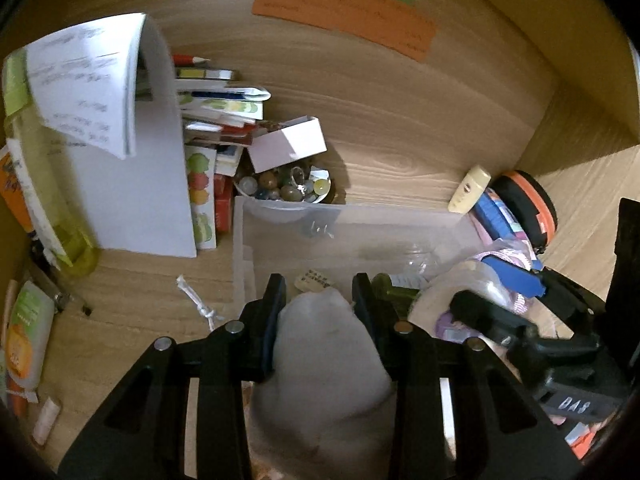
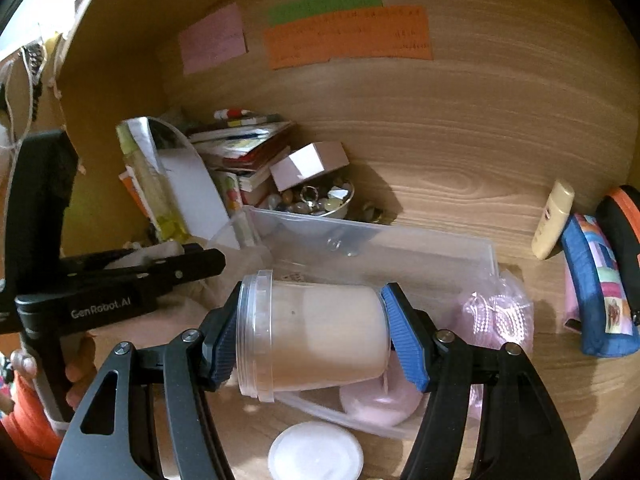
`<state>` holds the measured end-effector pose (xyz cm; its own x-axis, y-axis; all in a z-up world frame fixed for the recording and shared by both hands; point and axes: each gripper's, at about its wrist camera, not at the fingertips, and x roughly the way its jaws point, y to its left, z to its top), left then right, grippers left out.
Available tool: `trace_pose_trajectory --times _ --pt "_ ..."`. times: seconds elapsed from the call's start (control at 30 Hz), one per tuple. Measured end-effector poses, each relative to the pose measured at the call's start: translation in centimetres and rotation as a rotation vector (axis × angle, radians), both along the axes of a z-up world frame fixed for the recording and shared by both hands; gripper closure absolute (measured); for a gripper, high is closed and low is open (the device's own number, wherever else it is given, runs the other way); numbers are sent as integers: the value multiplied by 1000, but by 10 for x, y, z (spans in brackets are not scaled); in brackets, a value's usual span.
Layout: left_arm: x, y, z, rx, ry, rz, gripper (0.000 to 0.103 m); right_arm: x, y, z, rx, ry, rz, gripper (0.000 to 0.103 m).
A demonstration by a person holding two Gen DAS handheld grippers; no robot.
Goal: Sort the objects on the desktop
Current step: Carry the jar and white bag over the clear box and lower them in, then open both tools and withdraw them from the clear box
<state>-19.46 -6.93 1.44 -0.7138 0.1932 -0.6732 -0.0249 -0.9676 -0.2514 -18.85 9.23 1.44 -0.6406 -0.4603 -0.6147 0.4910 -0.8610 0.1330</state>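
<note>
both grippers carry something toward the clear plastic bin point(image 2: 400, 240), which looks like the collecting place for loose desk items, so each load is held up over or just short of it rather than resting on the desk point(image 1: 400, 128)

the left gripper point(image 1: 318, 292) has its jaws drawn fairly close, pressed on either side of a soft grey-white pouch point(image 1: 328, 360); the pouch bulges back toward the camera between the two arms, and its front tip pokes out past the fingertips, over the near part of the bin. squeezing it by the narrow end probably keeps the floppy body from slipping out

the right gripper point(image 2: 312, 332) is spread about halfway and clamped on a clear jar point(image 2: 316, 336) lying sideways between the blue pads point(image 2: 404, 340), rim against the left pad, base against the right. the jar has no lid and holds a pale beige filling; a white round lid point(image 2: 316, 456) lies on the desk just below the gripper, perhaps belonging to it. gripping end to end keeps the round jar from rolling out

ahead of the right gripper, in and beside the bin, sit a pink round thing point(image 2: 380, 404) and a pink bag point(image 2: 500, 312). further ahead and left is a bowl of beads point(image 2: 320, 200) under a small white box point(image 2: 308, 164), beside stacked books point(image 2: 248, 140)

to my eye both items go into the bin next; the open jar could spill if it tips
</note>
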Motion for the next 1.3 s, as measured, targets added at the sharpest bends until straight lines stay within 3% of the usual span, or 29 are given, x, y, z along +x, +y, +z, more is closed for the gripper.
trace_pose_trajectory --times 0.27,0.4,0.53,0.67,0.73,0.8,1.07,1.3 --pt "-26 18 -11 -33 -27 -11 69 -8 -1 -13 34 -11 -10 41" --pt "-28 25 -14 -63 -27 -13 69 -5 -6 -17 80 15 -17 40" --pt "-24 21 -9 -42 -19 -12 69 -2 -12 -21 140 36 -26 40" --pt "-20 23 -3 -51 0 -24 69 1 -13 -22 145 38 -9 38" --pt "-20 25 0 -62 3 -27 63 3 -14 -21 143 39 10 37" --pt "-22 27 2 -72 11 -22 48 6 -15 -20 152 42 14 37" --pt "-23 29 20 -96 58 -16 46 29 8 13 46 130 16 37" --pt "-1 25 26 -120 87 -7 40 37 7 14 77 147 4 37"
